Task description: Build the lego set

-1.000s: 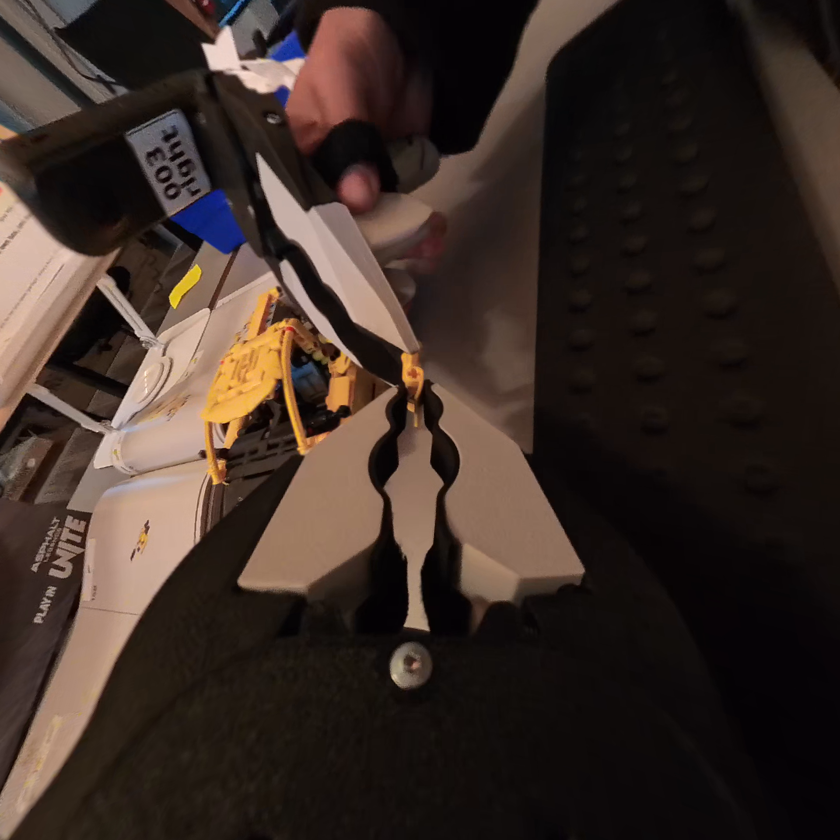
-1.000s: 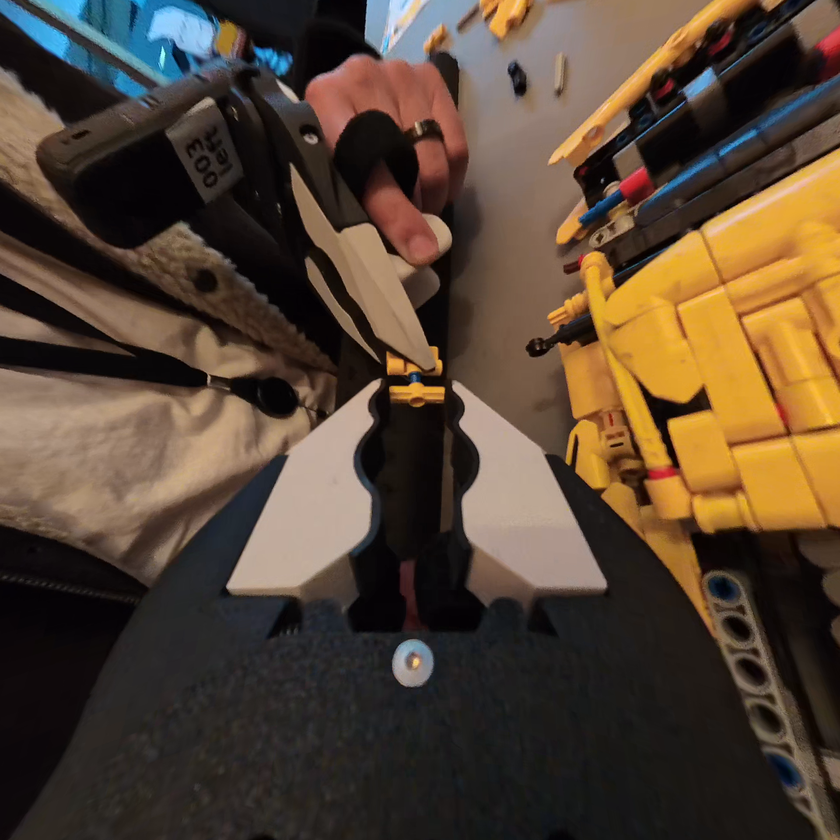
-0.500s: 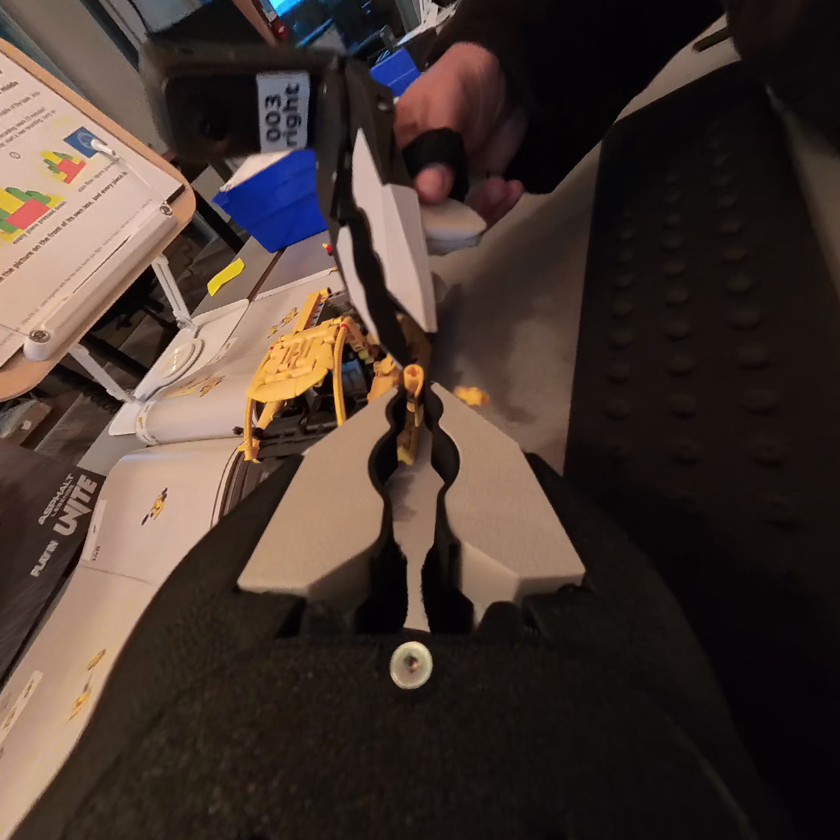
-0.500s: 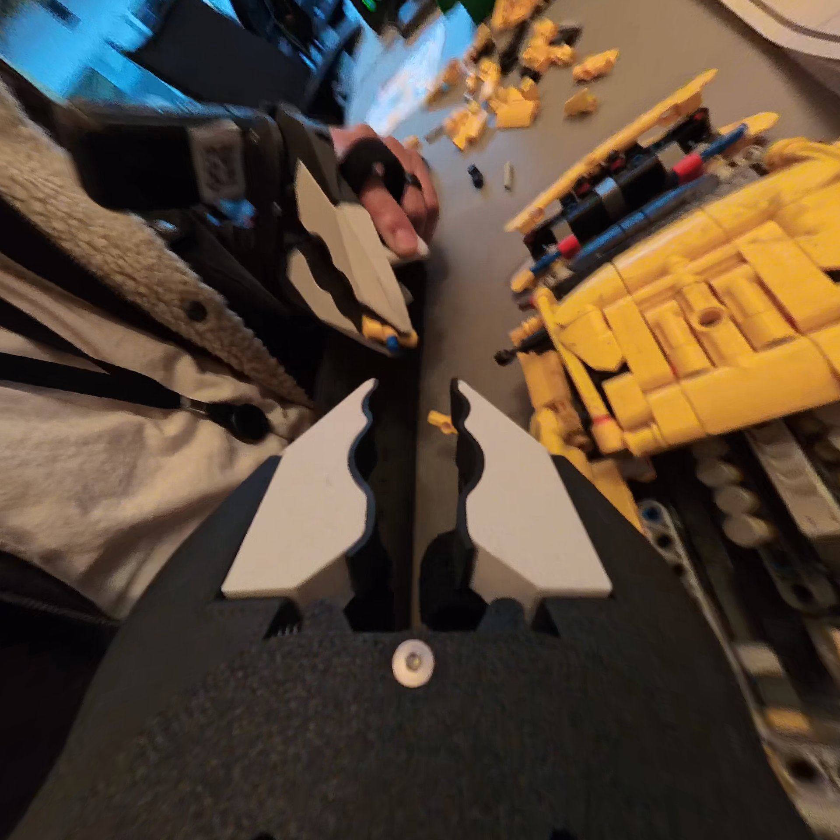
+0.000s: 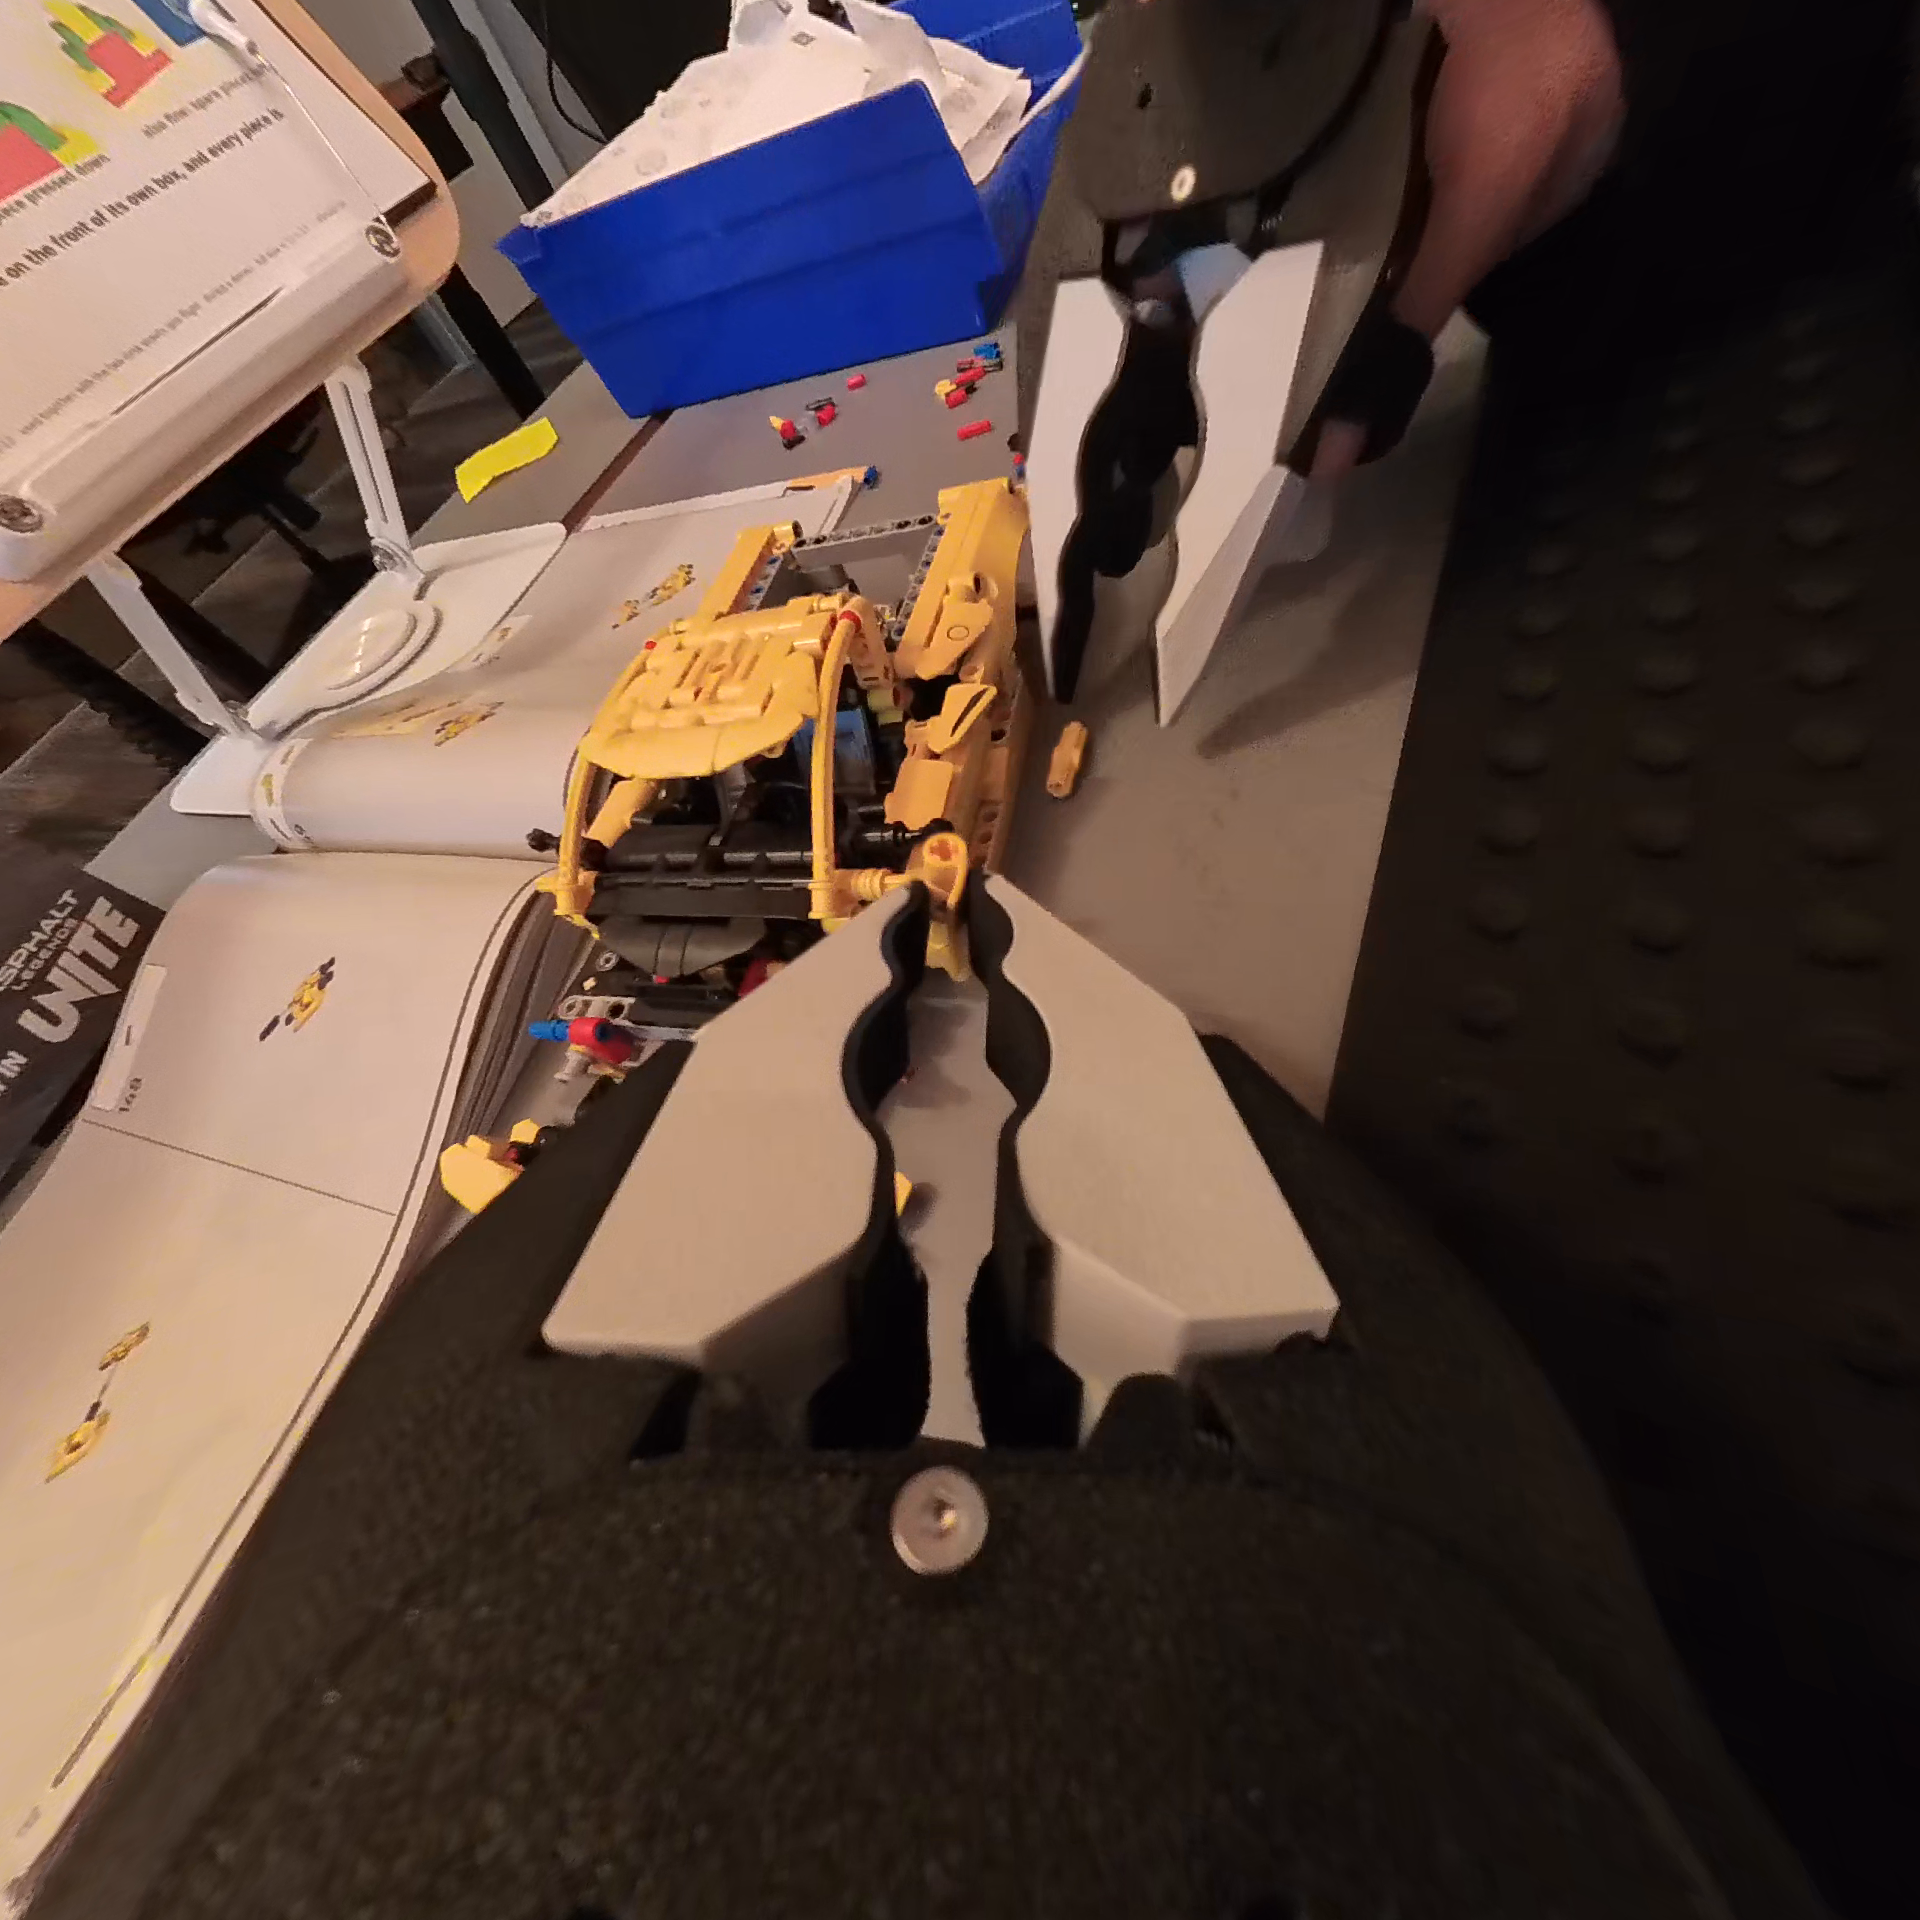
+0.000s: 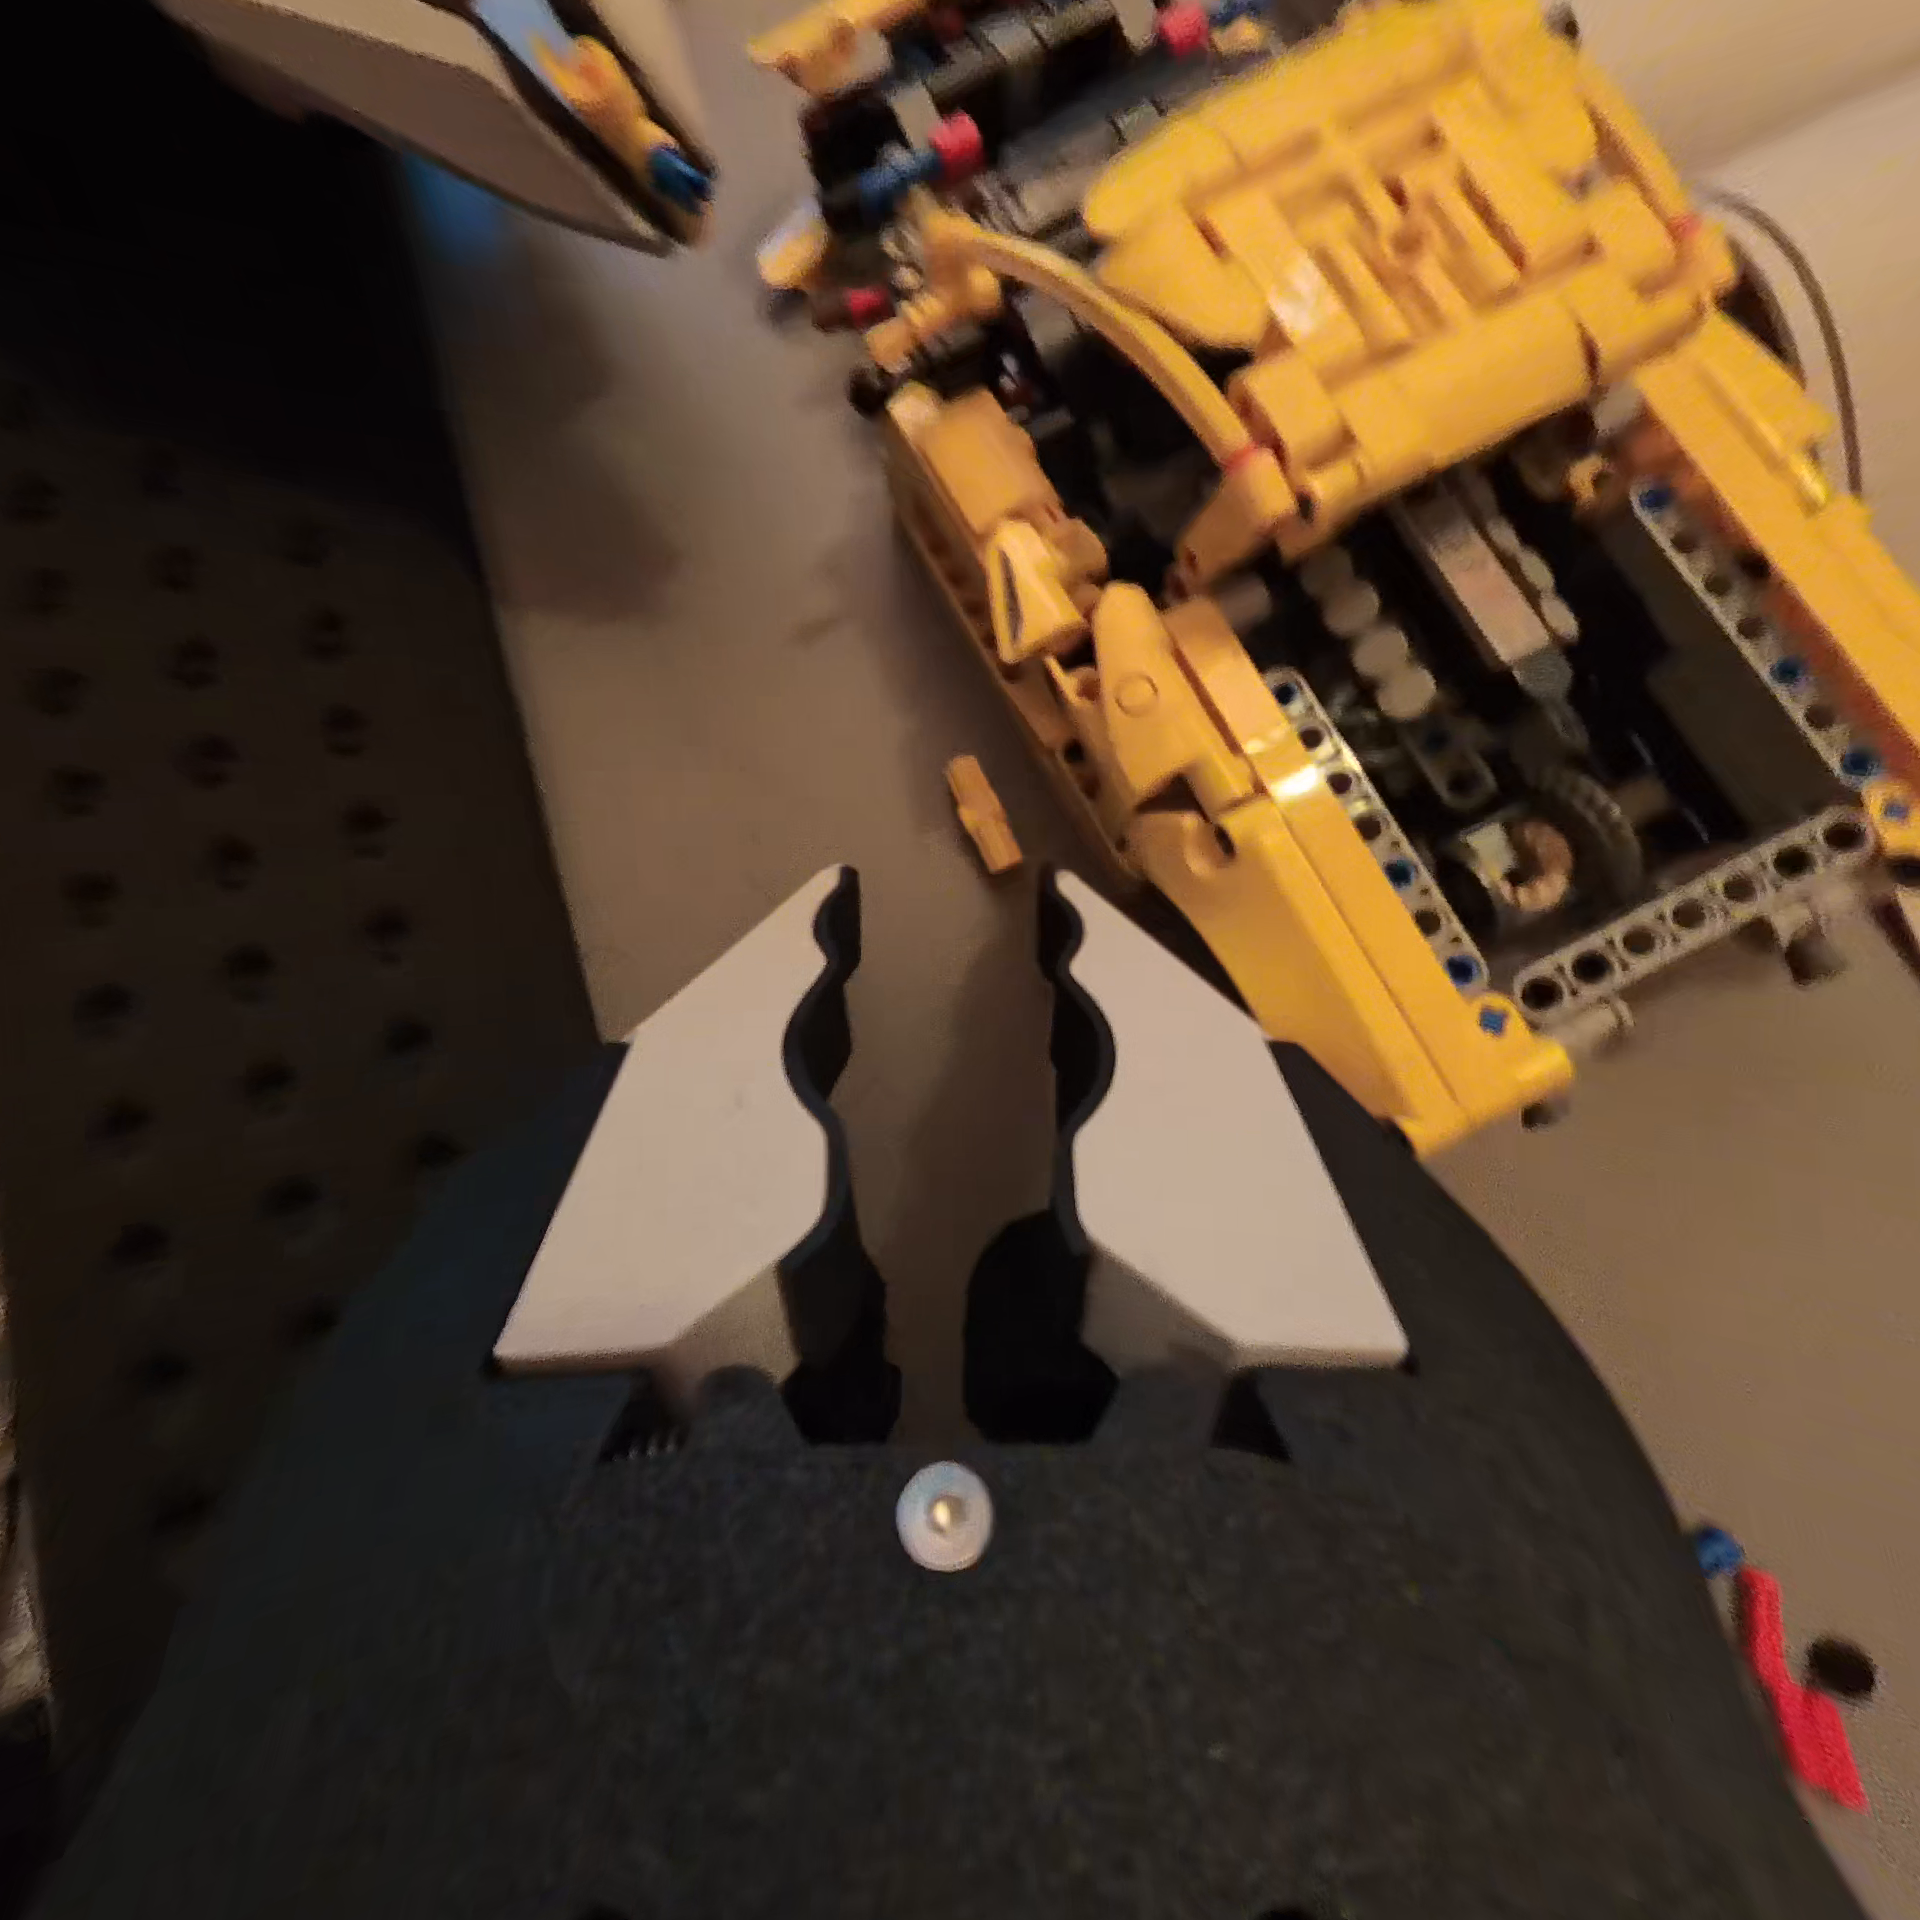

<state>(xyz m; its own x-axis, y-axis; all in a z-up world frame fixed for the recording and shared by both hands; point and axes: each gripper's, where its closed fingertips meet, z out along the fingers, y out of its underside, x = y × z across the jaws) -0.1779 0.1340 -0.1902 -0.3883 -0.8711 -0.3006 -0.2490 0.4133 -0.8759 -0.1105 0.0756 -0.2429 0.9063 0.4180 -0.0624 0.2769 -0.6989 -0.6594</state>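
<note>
Your left gripper [image 5: 943,902] was pinching a small yellow part [image 5: 943,883] at its fingertips, held just in front of the near end of the yellow car [image 5: 790,748] on the desk [image 5: 1195,862]. Your right gripper [image 6: 948,896] was spread and held nothing; it pointed down at the desk, and a loose yellow piece [image 6: 984,812] lay just beyond its tips, close beside the car's side panel.

1 second ago the 2 grippers met tip to tip, both on the small yellow part. Half a second ago your right gripper had let go and spread, with the loose piece already lying on the desk. Since then the right gripper had swung over to the car's side, while the left had kept its pinch on the part and come toward the car's near end.

The left wrist view showed what the right did not: the open instruction book [image 5: 260,1039] under and beside the car, a blue bin [image 5: 769,249] with crumpled paper behind it, small red pins [image 5: 966,379] scattered near the bin, a sheet on a white stand [image 5: 156,208], and your hand [image 5: 1496,156] on the right gripper. The right wrist view, blurred, looked down into the car's open rear frame [image 6: 1558,810] with its grey beams and black gears, and showed a blue pin end on the held part [image 6: 675,177] and a red piece [image 6: 1787,1704] at its lower right edge.
</note>
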